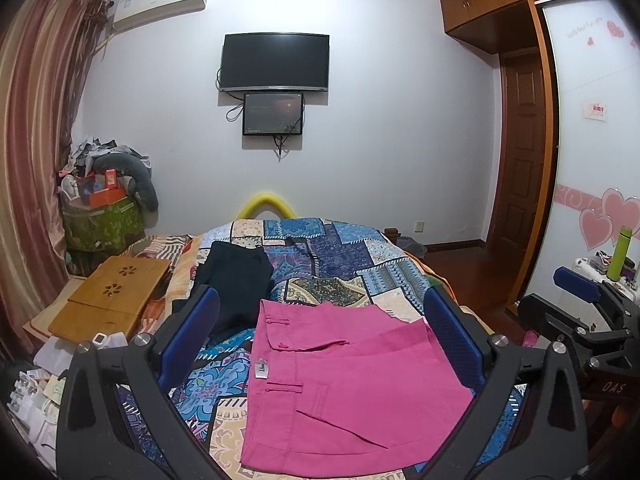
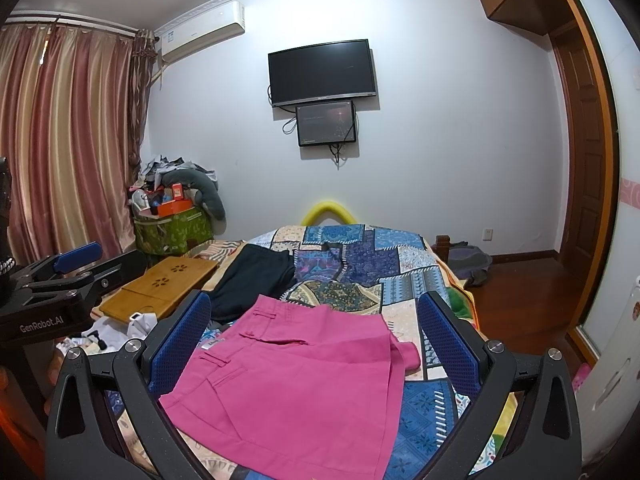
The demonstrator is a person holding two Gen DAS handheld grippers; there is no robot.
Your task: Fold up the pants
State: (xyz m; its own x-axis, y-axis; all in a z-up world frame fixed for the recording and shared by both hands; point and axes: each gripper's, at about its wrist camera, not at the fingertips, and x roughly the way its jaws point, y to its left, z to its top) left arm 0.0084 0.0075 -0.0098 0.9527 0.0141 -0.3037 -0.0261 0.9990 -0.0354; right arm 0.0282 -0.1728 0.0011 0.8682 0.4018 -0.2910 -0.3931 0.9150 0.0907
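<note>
Hovering over the folded bright pink cotton pants (image 1: 348, 384) on the patchwork bedspread (image 1: 344, 256), we hold left gripper (image 1: 320, 344) and right gripper (image 2: 316, 344) spread wide, empty.

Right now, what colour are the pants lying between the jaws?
Bright pink pants, seen best in the left wrist view.

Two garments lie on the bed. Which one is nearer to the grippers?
The pink pants, folded just ahead of the open left gripper and right gripper. The dark garment lies farther up the bed, toward the wall.
</note>
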